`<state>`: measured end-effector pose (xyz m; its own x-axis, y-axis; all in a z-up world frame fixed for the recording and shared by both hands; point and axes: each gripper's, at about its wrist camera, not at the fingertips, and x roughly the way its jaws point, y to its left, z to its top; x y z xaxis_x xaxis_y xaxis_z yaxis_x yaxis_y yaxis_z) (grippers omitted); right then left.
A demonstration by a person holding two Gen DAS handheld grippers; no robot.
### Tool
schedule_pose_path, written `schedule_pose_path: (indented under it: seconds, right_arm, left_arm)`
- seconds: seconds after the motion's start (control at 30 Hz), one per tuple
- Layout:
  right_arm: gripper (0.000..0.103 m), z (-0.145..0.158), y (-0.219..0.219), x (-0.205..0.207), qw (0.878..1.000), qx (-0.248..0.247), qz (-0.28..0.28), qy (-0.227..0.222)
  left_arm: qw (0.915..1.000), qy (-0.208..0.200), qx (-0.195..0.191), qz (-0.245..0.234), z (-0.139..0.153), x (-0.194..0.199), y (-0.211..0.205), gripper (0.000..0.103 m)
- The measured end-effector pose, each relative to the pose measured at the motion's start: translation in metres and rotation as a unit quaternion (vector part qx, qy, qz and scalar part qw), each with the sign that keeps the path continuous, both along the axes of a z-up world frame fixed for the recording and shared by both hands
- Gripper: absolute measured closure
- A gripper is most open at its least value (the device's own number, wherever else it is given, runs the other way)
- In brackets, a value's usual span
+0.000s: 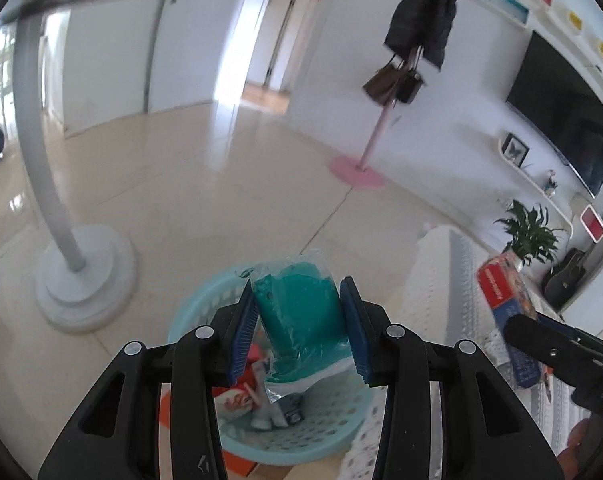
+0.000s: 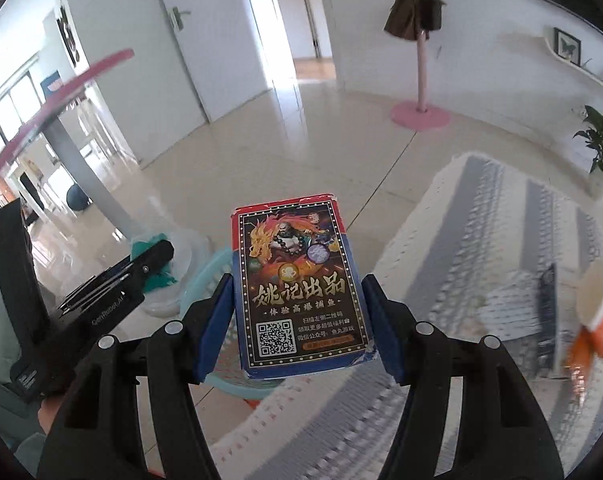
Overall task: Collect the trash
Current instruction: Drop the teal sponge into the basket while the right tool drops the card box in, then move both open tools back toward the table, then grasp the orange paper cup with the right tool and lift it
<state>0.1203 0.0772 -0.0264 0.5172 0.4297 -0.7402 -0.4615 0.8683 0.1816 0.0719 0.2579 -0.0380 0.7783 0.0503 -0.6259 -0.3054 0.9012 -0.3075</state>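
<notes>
My left gripper [image 1: 299,328] is shut on a teal plastic wrapper [image 1: 301,308] and holds it above a light blue basket [image 1: 321,436] on the floor. The basket holds several pieces of trash, among them a red and white packet [image 1: 241,396]. My right gripper [image 2: 297,312] is shut on a red and blue card box [image 2: 297,284] with a dragon picture and a QR code. It holds the box over the table's edge, near the basket [image 2: 205,272]. The box also shows in the left wrist view [image 1: 505,304], at the right.
A table with a white and grey woven cloth [image 2: 481,280] lies to the right, with an orange paper cup [image 2: 597,312] and a dark wrapper [image 2: 545,300] on it. A grey lamp stand [image 1: 81,276] stands left of the basket. A pink coat rack [image 1: 357,168] stands further off.
</notes>
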Motion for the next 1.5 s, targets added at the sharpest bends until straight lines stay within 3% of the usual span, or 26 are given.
schedule_pose_path:
  seconds: [0.07, 0.17, 0.5, 0.6, 0.83, 1.0, 1.2, 1.5]
  right_arm:
    - [0.041, -0.01, 0.009, 0.005, 1.0, -0.003, 0.0, 0.012]
    - [0.038, -0.021, 0.017, 0.018, 0.999, 0.012, -0.001, 0.046]
    - [0.037, -0.029, -0.001, 0.013, 0.998, 0.027, -0.015, 0.047]
    - [0.038, -0.022, -0.012, 0.008, 0.998, 0.033, -0.018, 0.041]
    - [0.038, 0.027, -0.076, -0.013, 0.997, 0.041, -0.052, -0.042]
    - [0.038, 0.045, -0.155, -0.024, 0.988, 0.026, -0.116, -0.096]
    - [0.038, 0.036, -0.234, -0.013, 0.978, 0.005, -0.182, -0.103]
    - [0.037, -0.017, -0.31, 0.037, 0.975, -0.014, -0.216, -0.053]
  left_arm:
    - [0.9998, 0.011, -0.018, -0.002, -0.005, 0.006, 0.005, 0.061]
    - [0.999, 0.027, -0.031, 0.014, -0.011, 0.014, 0.01, 0.035]
    - [0.9991, 0.003, -0.041, 0.003, -0.007, 0.005, 0.008, 0.035]
    - [0.9994, -0.004, -0.034, -0.007, -0.004, 0.006, -0.002, 0.04]
    - [0.9973, -0.036, 0.01, -0.063, 0.012, 0.006, -0.055, 0.044]
    - [0.9897, -0.045, 0.01, -0.135, 0.02, 0.011, -0.109, 0.046]
    - [0.9739, -0.01, -0.002, -0.227, 0.015, 0.052, -0.182, 0.044]
    - [0.9535, 0.089, 0.021, -0.287, -0.053, 0.15, -0.264, 0.042]
